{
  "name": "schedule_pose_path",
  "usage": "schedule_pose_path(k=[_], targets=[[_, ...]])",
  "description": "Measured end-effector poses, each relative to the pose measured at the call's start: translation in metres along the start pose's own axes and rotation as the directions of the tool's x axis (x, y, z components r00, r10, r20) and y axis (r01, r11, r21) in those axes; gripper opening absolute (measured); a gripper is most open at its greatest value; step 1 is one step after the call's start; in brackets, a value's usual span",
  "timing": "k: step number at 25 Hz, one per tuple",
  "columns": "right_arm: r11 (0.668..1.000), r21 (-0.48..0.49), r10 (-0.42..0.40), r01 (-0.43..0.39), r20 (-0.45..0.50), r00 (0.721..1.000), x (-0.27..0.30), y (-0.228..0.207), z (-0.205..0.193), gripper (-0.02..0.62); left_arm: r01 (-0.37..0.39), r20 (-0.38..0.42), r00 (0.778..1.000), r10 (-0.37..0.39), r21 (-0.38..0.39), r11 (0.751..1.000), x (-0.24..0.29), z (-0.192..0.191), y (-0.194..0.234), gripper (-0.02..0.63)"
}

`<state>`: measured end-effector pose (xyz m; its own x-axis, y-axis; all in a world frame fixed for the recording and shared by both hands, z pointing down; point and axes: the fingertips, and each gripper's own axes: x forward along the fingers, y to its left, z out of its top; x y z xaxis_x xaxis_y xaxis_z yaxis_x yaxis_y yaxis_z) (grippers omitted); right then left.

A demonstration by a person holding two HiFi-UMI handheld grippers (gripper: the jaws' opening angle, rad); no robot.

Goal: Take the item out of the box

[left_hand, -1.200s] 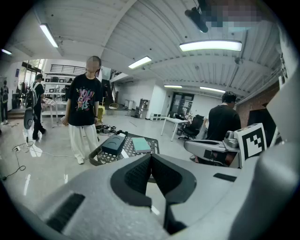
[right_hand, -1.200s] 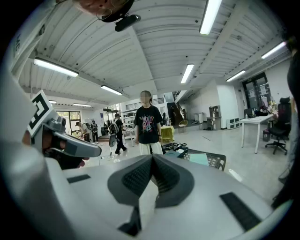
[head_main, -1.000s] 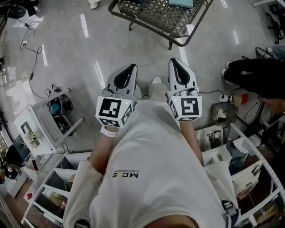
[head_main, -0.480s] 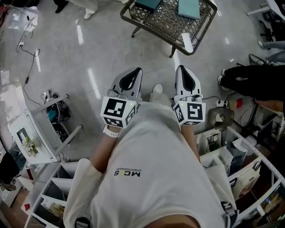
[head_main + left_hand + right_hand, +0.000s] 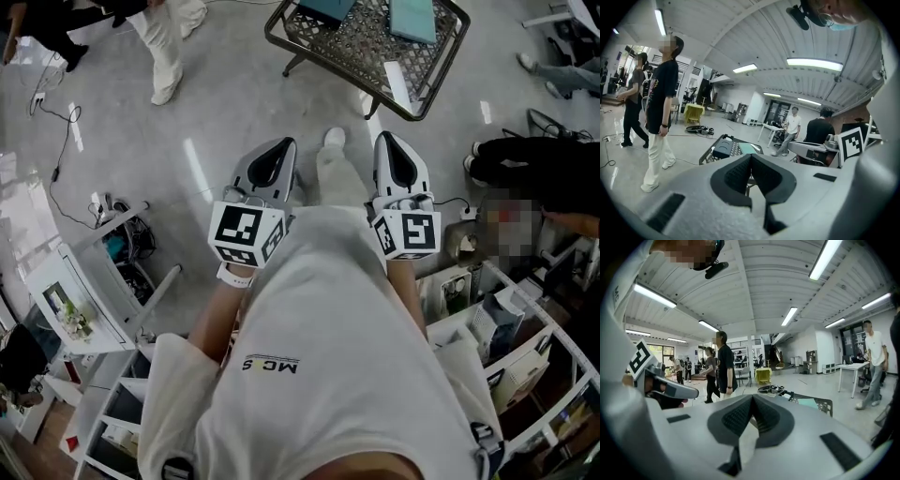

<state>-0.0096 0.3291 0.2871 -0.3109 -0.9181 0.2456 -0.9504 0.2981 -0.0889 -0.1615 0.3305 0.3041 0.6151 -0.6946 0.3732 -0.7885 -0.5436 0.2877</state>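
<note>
**Nearing the mesh cart, both tongs empty**

Compared with a second ago, the view ahead of us has slid. The mesh cart (image 5: 356, 42) now sits further to the right, beyond the right tongs (image 5: 386, 141). A passer-by in pale trousers (image 5: 169, 47) has come in beyond the left tongs (image 5: 284, 145). We judge that we are walking up to the cart and nothing has been taken out yet.

The grey floor (image 5: 225, 103) under and ahead of the tongs is polished and throws back streaks of the ceiling lights. Our white shirt (image 5: 328, 356) fills the space behind the tongs, soft and creased. White wire racks (image 5: 525, 375) stand to the outer side of the right tongs, thin-framed and crowded.

The cart is dark metal with a rounded rim and an open lattice top. Flat teal slabs (image 5: 412, 19) lie on it with square corners. They may be the box or its item, but we cannot tell. A white strip (image 5: 397, 84) lies at the cart edge nearest the right tongs.

Both tongs are clenched on nothing, their dark ribbed pads pressed together.
</note>
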Motion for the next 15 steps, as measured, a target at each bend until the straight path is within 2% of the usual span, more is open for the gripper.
schedule_pose_path(k=[4,10,15], targets=[[1.0,0.004,0.019,-0.019,0.009,1.0,0.053,-0.029,0.01,0.017,-0.017,-0.008,1.0,0.017,0.004,1.0,0.046,0.019,0.016,0.026],[0.994,0.004,0.105,-0.105,0.004,0.994,0.156,-0.083,0.027,0.017,-0.063,-0.027,0.998,0.063,0.008,0.998,0.138,0.061,0.053,0.025],[0.98,-0.017,0.199,-0.199,-0.019,0.98,0.231,-0.126,0.054,0.017,-0.106,-0.021,0.994,0.107,0.009,0.994,0.21,0.113,0.073,0.025]])
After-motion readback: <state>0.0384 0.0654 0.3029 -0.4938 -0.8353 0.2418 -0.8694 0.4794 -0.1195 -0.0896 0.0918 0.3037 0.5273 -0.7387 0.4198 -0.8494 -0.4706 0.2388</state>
